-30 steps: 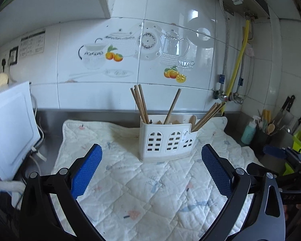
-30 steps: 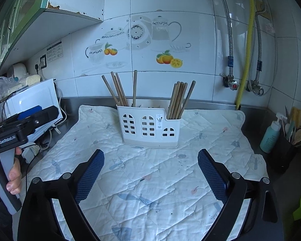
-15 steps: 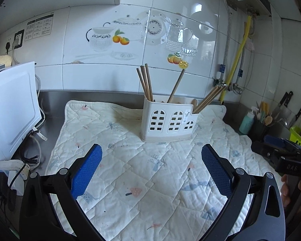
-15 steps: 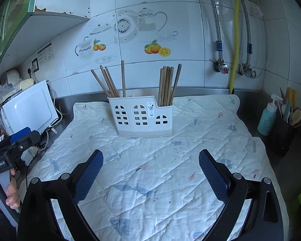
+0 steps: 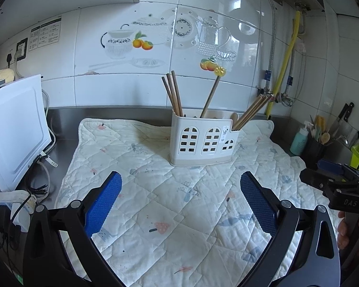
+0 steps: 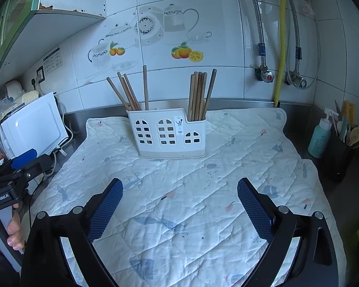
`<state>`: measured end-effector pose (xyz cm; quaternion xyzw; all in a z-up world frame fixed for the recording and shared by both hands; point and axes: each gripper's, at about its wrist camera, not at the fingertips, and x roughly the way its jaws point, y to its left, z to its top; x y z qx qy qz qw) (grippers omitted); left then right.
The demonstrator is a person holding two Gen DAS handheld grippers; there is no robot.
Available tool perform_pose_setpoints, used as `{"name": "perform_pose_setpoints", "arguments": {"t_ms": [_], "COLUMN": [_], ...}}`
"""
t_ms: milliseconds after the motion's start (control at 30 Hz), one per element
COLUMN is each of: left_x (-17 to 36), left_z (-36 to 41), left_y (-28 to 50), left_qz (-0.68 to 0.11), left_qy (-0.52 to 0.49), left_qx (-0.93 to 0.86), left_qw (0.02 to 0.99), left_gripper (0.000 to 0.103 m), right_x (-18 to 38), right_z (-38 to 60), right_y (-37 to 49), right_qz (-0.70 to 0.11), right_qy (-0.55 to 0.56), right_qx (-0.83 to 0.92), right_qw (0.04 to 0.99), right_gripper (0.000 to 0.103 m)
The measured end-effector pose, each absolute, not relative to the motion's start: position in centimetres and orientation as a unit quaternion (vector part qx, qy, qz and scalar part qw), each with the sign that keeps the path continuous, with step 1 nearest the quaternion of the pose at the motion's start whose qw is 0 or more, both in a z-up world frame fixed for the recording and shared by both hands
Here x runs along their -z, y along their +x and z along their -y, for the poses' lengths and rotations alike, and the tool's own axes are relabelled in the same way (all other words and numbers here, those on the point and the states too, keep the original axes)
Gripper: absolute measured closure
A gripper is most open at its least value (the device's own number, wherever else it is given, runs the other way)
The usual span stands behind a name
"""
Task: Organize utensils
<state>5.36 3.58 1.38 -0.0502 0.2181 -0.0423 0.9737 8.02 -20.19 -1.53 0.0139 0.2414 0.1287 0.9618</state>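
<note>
standing on a quilted mat (image 5: pixel 155 191) near the tiled back wall, a white utensil holder (image 5: pixel 203 141) is seen from the left wrist view, with the left gripper (image 5: pixel 180 197) held low in front of it, its blue-padded fingers (image 5: pixel 103 201) spread wide apart and nothing between them. wooden chopsticks (image 5: pixel 173 93) are lodged upright in the holder's compartments, some leaning right. a white appliance (image 5: pixel 14 129) is placed at the left of the tabletop (image 5: pixel 62 117).

in the right wrist view, the right gripper (image 6: pixel 179 202) is likewise held over the mat (image 6: pixel 179 191), fingers (image 6: pixel 253 205) wide apart and empty. the holder (image 6: pixel 167 132) is shown with one chopstick cluster (image 6: pixel 129 93) at its left end and another (image 6: pixel 199 94) in the lower right compartment. a teal bottle (image 6: pixel 320 136) and a dark utensil cup (image 6: pixel 339 155) are set at the far right.
</note>
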Motion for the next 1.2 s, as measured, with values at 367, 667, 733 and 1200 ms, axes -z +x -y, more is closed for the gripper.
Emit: {"name": "perform_pose_setpoints", "arguments": {"t_ms": [367, 667, 733, 1200], "left_x": [-0.9, -0.5, -0.4, -0.4], "left_z": [-3.5, -3.0, -2.7, -2.4], "left_y": [5.7, 5.6, 5.6, 5.4], "left_qz": [-0.22, -0.222, -0.221, -0.22], "left_qy": [-0.051, -0.032, -0.025, -0.018], "left_qx": [0.036, 0.026, 0.024, 0.022], "left_qw": [0.974, 0.974, 0.975, 0.975], "left_gripper": [0.005, 0.005, 0.005, 0.005], "right_x": [1.8, 2.0, 1.9, 1.9], "right_z": [19.6, 19.4, 19.4, 19.6], "right_y": [8.0, 7.9, 7.8, 7.8], "right_qz": [-0.237, -0.232, -0.229, -0.229], "right_qy": [-0.004, -0.018, -0.022, -0.023], "right_qx": [-0.117, -0.103, -0.098, -0.095], "right_qw": [0.965, 0.967, 0.968, 0.969], "right_gripper": [0.01, 0.01, 0.01, 0.009]}}
